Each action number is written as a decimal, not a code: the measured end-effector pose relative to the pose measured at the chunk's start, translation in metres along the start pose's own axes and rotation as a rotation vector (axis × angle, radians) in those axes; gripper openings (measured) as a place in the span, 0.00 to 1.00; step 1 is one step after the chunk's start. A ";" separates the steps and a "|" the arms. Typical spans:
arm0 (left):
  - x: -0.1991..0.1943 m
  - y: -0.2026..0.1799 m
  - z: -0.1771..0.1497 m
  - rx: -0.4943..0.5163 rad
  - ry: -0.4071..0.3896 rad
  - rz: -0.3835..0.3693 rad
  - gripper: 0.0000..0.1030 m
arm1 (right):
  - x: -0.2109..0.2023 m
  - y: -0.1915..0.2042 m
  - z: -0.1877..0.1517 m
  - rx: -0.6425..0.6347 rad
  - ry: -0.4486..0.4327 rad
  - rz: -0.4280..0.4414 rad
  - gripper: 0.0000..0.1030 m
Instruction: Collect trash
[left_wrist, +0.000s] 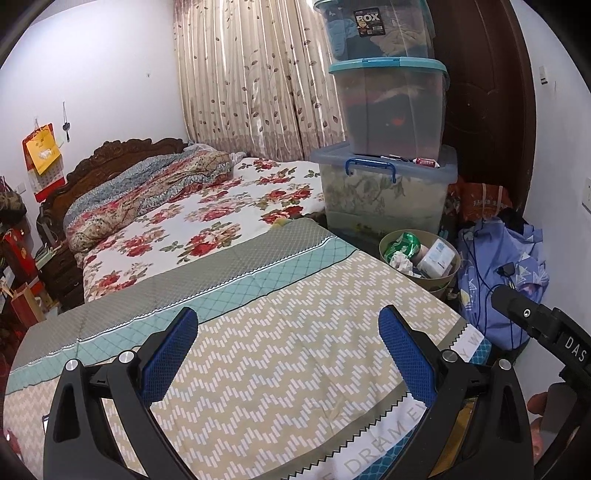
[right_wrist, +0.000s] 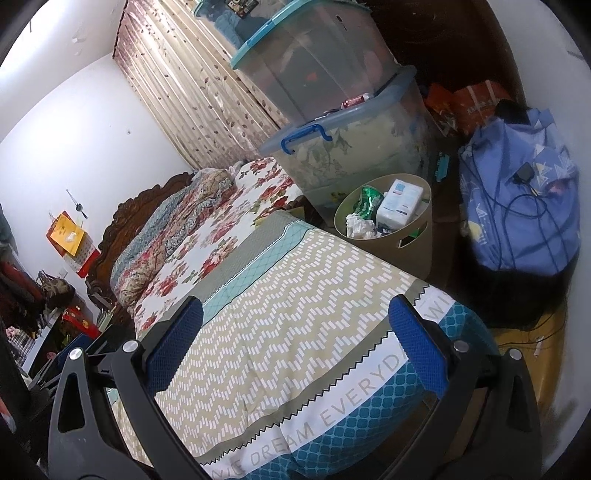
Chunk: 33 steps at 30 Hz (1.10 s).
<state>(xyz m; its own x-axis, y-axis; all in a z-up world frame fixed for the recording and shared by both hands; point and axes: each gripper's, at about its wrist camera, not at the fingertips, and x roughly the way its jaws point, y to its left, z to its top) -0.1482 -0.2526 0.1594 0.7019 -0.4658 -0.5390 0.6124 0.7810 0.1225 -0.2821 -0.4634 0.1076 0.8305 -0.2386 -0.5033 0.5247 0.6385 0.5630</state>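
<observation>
A tan waste bin (left_wrist: 448, 277) stands on the floor beside the bed's foot, also in the right wrist view (right_wrist: 415, 229). It holds a white tissue pack (right_wrist: 399, 205), a green wrapper (right_wrist: 369, 201) and crumpled paper (right_wrist: 356, 226). My left gripper (left_wrist: 288, 334) is open and empty over the folded zigzag-patterned quilt (left_wrist: 280, 332). My right gripper (right_wrist: 295, 325) is open and empty over the same quilt (right_wrist: 295, 295), short of the bin. The right gripper's body shows at the left wrist view's right edge (left_wrist: 535, 321).
Stacked clear storage boxes (left_wrist: 391, 110) rise behind the bin. A blue cloth bag (right_wrist: 517, 206) with cables lies right of it, before a dark wooden door. The floral-sheeted bed (left_wrist: 207, 218) with a rolled blanket stretches left; bags stand by the headboard.
</observation>
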 end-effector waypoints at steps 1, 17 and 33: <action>0.000 -0.001 0.000 0.002 0.001 0.000 0.92 | 0.000 0.000 0.000 0.000 -0.001 0.000 0.96; 0.003 0.000 -0.002 -0.016 0.017 0.035 0.92 | -0.002 0.004 -0.004 -0.028 0.015 0.018 0.96; 0.007 -0.001 -0.005 -0.012 0.039 0.039 0.92 | 0.000 0.012 -0.010 -0.039 0.028 0.024 0.96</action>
<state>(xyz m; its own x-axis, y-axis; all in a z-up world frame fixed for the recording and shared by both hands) -0.1457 -0.2550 0.1512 0.7101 -0.4190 -0.5659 0.5807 0.8030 0.1342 -0.2777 -0.4487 0.1074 0.8369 -0.2023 -0.5086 0.4965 0.6716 0.5499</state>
